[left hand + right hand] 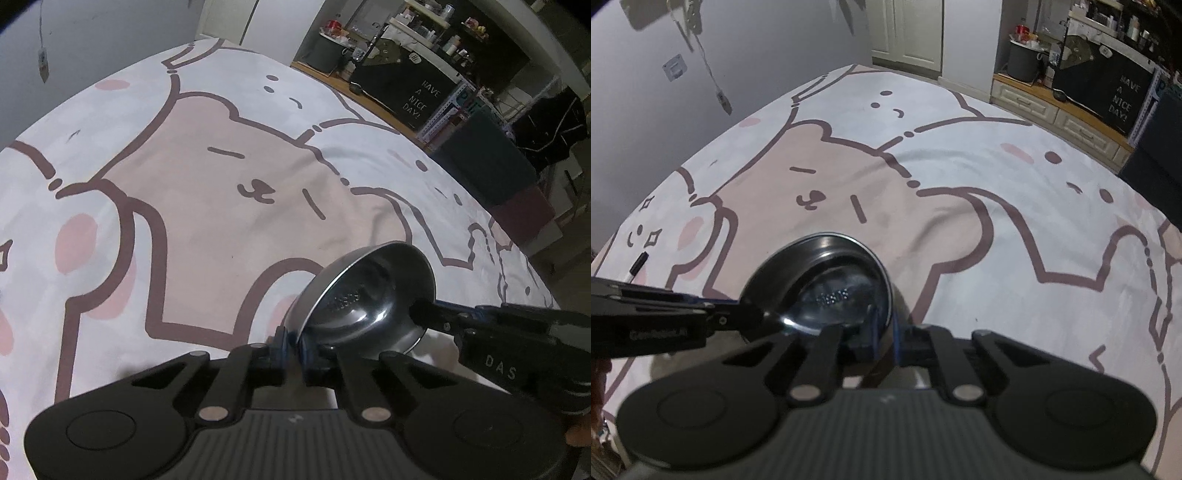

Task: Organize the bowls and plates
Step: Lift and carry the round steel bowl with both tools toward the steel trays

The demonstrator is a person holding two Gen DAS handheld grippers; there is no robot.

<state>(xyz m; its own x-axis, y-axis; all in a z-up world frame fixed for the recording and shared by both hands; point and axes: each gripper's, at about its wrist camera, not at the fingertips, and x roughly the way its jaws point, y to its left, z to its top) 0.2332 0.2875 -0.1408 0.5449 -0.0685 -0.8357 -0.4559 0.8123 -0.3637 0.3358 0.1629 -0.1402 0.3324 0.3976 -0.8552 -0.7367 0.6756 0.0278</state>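
A: Left wrist view is showing the steel bowl tipped on edge just ahead of the left gripper, whose blue-padded fingers are pinching the near rim, one inside and one outside.

B: So it is clamped on the rim, not standing apart?

A: Yes, closed on it. The right gripper is coming in from the right side of that view and is reaching across the opposite rim into the hollow.

B: Right wrist view is agreeing. The right gripper is gripping the bowl at its own near edge, fingers together on the rim, while the left gripper is entering from the left.

A: Where is the bowl sitting?

B: It is being held up over the cartoon bedspread, apparently lifted off it, though I cannot tell for sure. Its open face is turning toward both cameras.

A: Which hand is nearer?

B: Neither; each is holding an opposite side, so the line between the two grips is running left to right. I judge that one hand is needing to let go before the bowl can be carried off, and no plates or stack are showing in either view.
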